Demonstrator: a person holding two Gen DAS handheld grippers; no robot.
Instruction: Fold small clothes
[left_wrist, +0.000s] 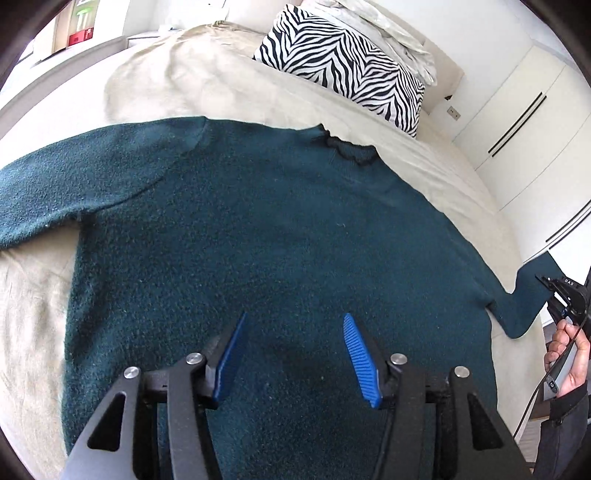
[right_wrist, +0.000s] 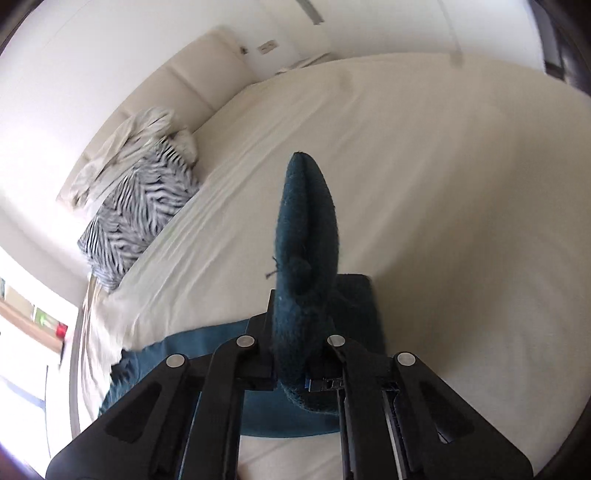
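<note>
Blue pads (left_wrist: 354, 354) of the left gripper (left_wrist: 293, 358) stand part-way apart just above the near middle of the sweater (left_wrist: 258, 229), nothing between them. That dark teal sweater lies flat, spread across the near half of the bed (left_wrist: 221, 88), neck at the far edge, one sleeve running off left, the other reaching right. It looks a thick, fuzzy knit: soft, limp, fairly light, likely to sag and drag on the sheet rather than slide. Good places to grip are seams, cuffs and the hem, where the cloth is doubled. Beyond it a zebra-striped pillow (left_wrist: 343, 62) rests at the far end. Smallest, the right gripper (right_wrist: 299, 332) is clamped on the cuff (right_wrist: 306, 229) of the right sleeve, which stands up in a folded ridge.
</note>
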